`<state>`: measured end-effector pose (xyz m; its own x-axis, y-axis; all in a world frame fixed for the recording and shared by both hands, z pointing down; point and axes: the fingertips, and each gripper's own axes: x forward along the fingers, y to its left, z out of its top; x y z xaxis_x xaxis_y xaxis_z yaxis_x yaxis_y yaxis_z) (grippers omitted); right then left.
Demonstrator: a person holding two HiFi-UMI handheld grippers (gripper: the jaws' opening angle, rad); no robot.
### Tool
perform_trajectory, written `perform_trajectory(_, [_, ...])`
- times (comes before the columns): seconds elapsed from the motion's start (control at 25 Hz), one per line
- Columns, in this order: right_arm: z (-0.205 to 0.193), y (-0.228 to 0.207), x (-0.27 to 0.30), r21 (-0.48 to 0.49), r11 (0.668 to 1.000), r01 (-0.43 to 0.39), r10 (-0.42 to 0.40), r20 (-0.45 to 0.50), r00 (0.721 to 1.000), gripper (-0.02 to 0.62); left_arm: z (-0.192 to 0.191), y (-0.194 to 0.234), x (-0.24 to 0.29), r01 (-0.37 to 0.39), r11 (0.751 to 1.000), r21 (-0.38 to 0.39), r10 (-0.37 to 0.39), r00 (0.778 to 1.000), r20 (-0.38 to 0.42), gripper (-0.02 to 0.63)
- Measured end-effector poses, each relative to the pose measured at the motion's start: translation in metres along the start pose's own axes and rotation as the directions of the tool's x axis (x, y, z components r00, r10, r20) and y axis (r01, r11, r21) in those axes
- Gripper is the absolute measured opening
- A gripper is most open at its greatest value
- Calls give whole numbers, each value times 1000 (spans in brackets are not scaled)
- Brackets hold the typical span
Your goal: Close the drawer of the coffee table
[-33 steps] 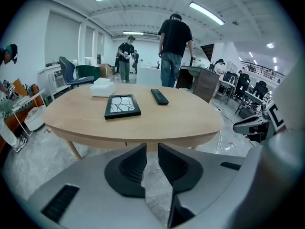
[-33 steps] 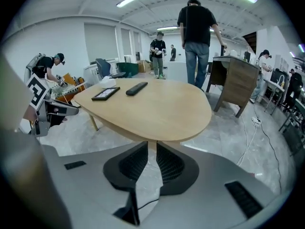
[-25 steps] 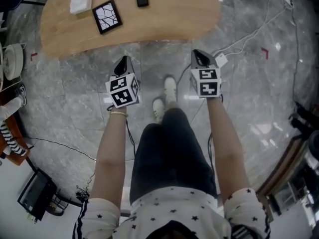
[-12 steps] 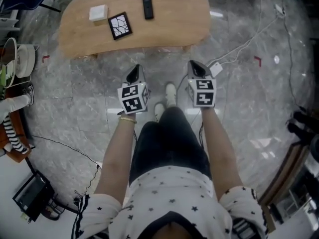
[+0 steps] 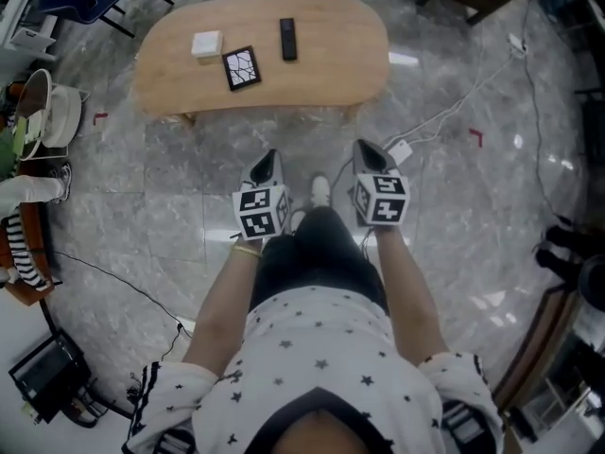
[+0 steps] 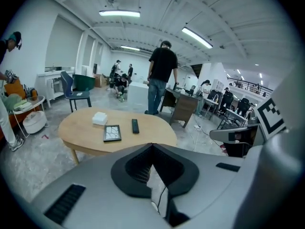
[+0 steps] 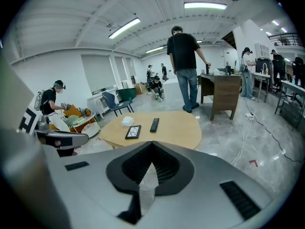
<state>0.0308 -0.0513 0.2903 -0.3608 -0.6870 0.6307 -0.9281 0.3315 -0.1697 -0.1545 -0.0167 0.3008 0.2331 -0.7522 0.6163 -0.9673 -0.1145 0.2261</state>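
both grippers are clenched on nothing. the left gripper and the right gripper hang in front of the person's knees, tips pressed together, well apart from the desk. i can't spot the drawer from here. nothing juts out of the desk's near edge, so i'd guess it sits flush or faces the far side. if it isn't fully home, nobody would notice from this spot. a shove with those narrow closed tips might slide the whole desk and send the remote or the white box skating. the white plug and its cable by the right foot could catch a forward step.
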Motion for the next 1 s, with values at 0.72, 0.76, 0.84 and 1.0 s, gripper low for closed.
perform_trajectory(0.72, [18,54,-81,-56,995,-86,89,53,995,9,16,-22,-88,70,997,31,-70,998,-10,6])
perform_trajectory(0.76, [18,56,-84,-59,994,-88,91,55,994,9,18,-22,-92,73,997,26,-73,997,-3,6])
perform_trajectory(0.84, [20,59,-91,-71,993,-90,95,61,994,9,22,-22,-100,80,997,14,-80,997,14,6])
perform_trajectory(1.0, [22,66,-102,-81,992,-95,101,73,992,9,24,-22,-112,92,996,0,-92,995,31,6])
